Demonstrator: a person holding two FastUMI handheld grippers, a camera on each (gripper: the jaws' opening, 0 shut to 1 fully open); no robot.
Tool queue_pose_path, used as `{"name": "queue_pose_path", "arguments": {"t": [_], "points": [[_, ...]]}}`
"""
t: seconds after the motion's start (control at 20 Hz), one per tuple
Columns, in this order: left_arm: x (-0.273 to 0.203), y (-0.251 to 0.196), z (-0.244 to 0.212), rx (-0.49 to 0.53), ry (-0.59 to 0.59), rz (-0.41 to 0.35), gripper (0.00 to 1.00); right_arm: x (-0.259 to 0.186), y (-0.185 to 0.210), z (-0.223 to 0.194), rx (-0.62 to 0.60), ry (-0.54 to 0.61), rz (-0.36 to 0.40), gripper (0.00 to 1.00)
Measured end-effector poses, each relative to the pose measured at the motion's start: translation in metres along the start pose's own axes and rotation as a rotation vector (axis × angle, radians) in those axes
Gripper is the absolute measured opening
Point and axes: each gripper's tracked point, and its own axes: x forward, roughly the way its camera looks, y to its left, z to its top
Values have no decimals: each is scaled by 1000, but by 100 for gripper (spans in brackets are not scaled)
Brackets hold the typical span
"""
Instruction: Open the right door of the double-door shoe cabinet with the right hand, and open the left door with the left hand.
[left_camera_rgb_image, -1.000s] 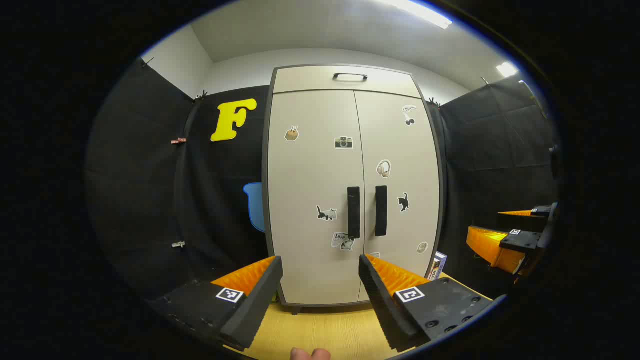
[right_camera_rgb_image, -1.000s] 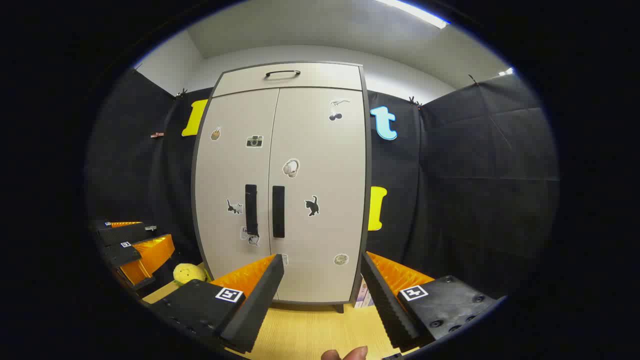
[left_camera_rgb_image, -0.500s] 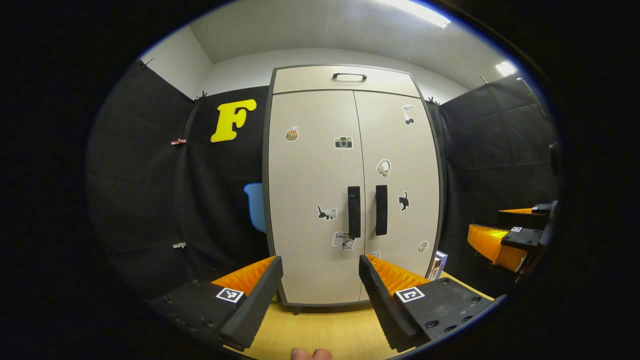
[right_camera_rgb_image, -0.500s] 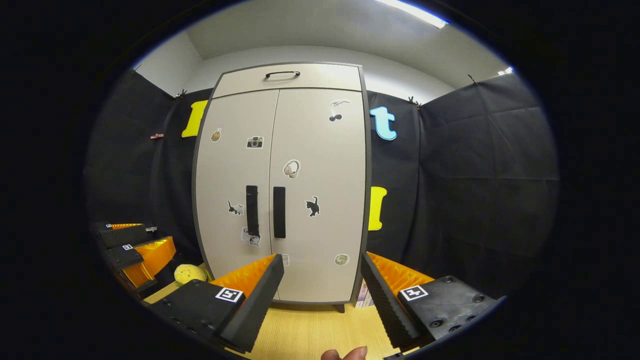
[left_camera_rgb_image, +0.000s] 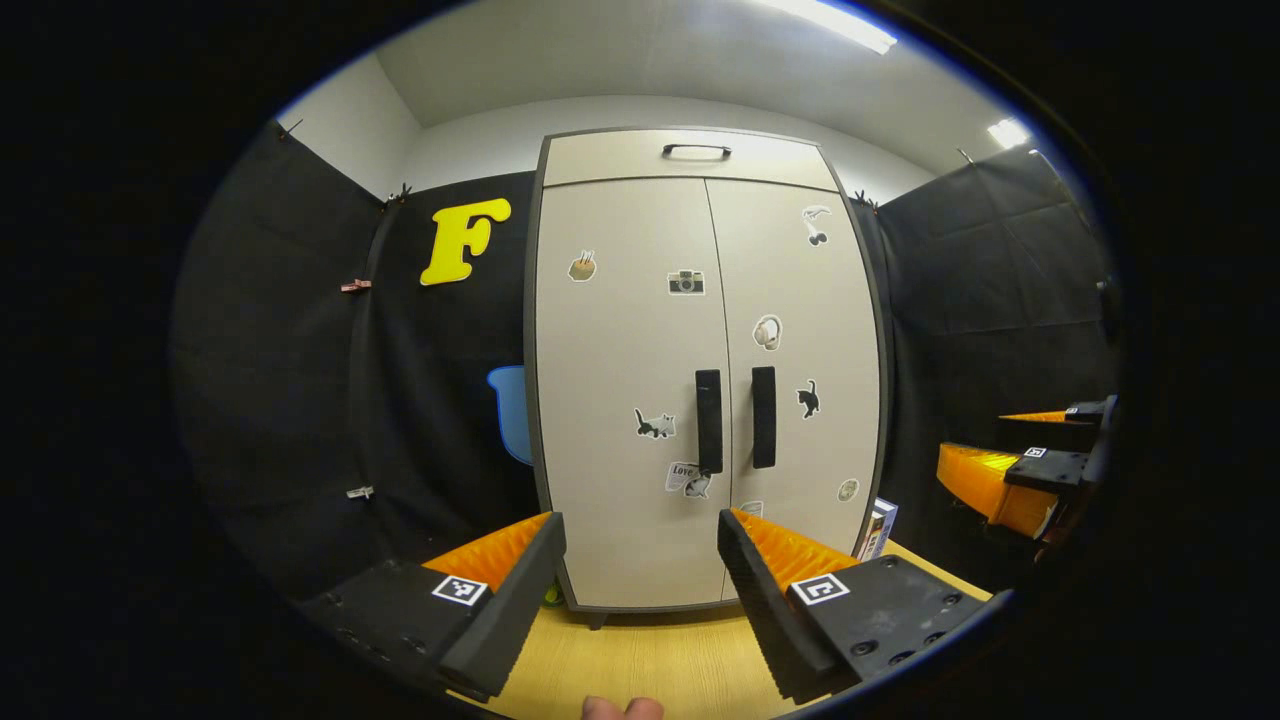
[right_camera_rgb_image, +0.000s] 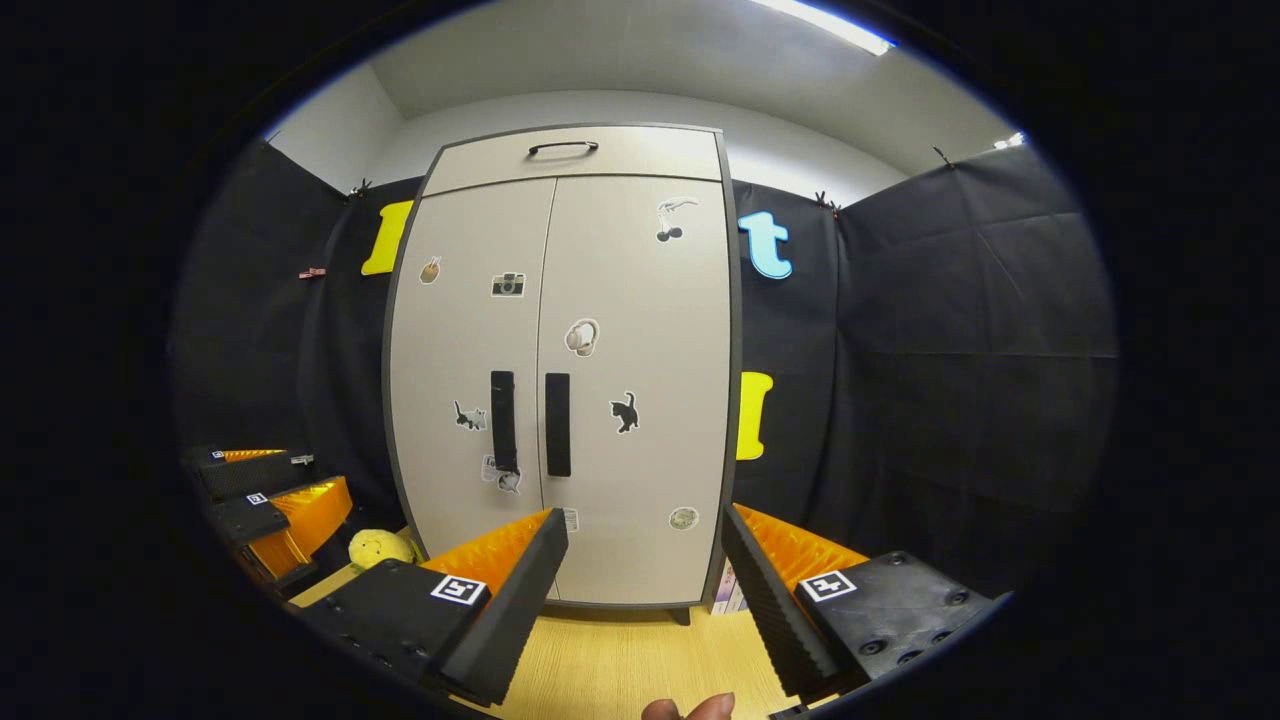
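Cabinet: shoe cabinet (left_camera_rgb_image: 640, 400) is standing upright on the yellow table (left_camera_rgb_image: 650, 660), straight ahead of both grippers.
Doors: left door (left_camera_rgb_image: 625, 330) and right door (left_camera_rgb_image: 800, 300) are both sitting closed, their dark handles (left_camera_rgb_image: 708, 420) side by side at the centre seam.
Left gripper (left_camera_rgb_image: 640, 590): fingers are gaping wide, holding nothing, hovering apart from the cabinet.
Right gripper (right_camera_rgb_image: 645, 590): fingers are likewise spread wide and gripping nothing.
Beside cabinet: yellow plush toy (right_camera_rgb_image: 378, 547) is lying at its left foot.
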Motion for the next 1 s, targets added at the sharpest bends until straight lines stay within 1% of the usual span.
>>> {"name": "queue_pose_path", "arguments": {"t": [0.15, 0.3, 0.4, 0.55, 0.7, 1.0], "points": [[1, 2, -1, 3, 0, 0, 94, 9, 7, 3, -5, -1, 11, 98], [3, 6, -3, 6, 9, 2, 94, 30, 18, 14, -21, -22, 27, 98], [4, 10, -4, 9, 9, 6, 94, 51, 29, 22, -19, -39, 38, 98], [7, 18, -8, 5, 14, 11, 94, 85, 48, 30, 22, -59, 59, 98], [10, 28, -15, 12, 22, 20, 94, 121, 65, 25, 32, -45, 73, 98], [19, 46, -31, 5, 48, 32, 94, 196, 90, 15, 13, -28, 63, 97]]}}
